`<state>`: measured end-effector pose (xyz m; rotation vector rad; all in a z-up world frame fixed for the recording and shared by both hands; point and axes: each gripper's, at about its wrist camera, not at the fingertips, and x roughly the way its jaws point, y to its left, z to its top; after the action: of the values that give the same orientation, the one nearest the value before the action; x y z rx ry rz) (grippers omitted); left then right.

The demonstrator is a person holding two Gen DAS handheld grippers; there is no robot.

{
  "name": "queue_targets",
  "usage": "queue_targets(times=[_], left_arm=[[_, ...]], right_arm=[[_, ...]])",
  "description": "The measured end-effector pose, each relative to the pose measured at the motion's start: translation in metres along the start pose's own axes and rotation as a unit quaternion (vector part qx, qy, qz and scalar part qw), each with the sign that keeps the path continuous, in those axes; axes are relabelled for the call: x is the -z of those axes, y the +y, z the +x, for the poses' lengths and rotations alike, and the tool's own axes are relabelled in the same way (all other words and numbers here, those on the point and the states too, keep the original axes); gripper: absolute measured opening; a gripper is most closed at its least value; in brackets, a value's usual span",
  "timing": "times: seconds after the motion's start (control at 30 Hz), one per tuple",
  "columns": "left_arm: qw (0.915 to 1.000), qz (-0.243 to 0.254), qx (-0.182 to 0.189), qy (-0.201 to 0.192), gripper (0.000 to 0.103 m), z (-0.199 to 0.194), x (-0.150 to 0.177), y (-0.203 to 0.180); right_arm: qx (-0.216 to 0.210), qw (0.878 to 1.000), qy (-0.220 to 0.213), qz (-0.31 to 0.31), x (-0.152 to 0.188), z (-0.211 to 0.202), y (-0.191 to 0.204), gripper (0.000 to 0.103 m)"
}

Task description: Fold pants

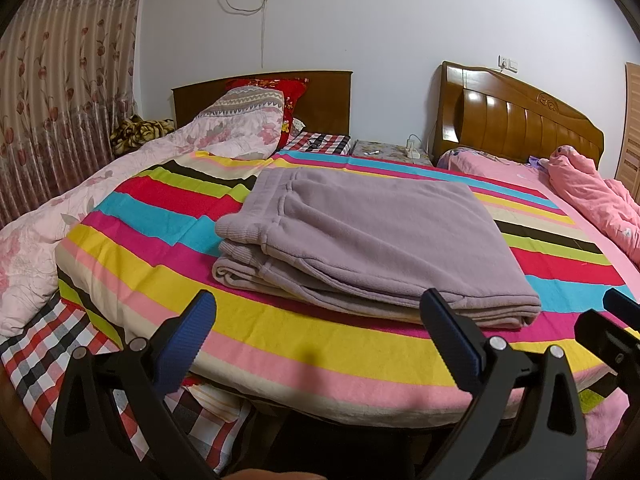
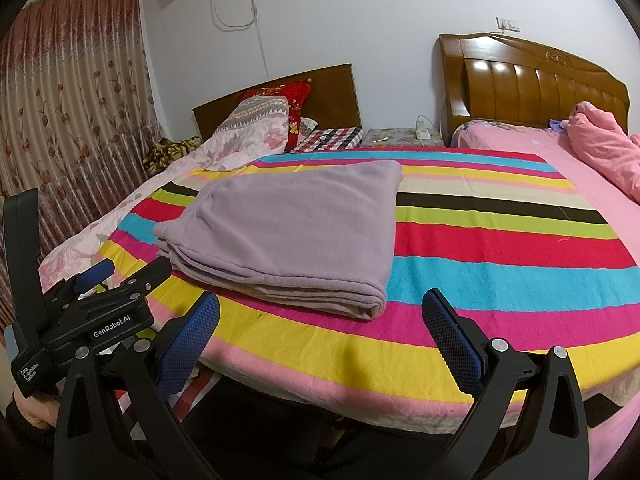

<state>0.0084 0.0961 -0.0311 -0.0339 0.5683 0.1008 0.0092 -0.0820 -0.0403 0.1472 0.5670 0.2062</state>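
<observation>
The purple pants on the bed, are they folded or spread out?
Folded: the pants lie as a compact stacked rectangle, layered edges showing, on the striped blanket.

Left gripper [image 1: 320,336] fingers spread, right gripper [image 2: 320,336] likewise

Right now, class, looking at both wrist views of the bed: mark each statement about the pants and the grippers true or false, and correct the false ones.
1. The purple pants lie folded on the striped blanket. True.
2. The left gripper grips the pants. False: its fingers are open and empty.
3. The right gripper is open. True.
4. The pants hang over the headboard. False: they lie on the blanket.
</observation>
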Motion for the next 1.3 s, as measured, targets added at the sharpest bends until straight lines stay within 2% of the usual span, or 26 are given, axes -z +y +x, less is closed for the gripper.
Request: queue_targets(times=[1.3], left_arm=[[1.0000, 0.002, -0.002, 0.002, 0.101, -0.0014, -0.0001, 0.0007]], right_arm=[[-0.003, 1.000, 0.005, 0.004, 0.0057, 0.0005, -0.0034, 0.098]])
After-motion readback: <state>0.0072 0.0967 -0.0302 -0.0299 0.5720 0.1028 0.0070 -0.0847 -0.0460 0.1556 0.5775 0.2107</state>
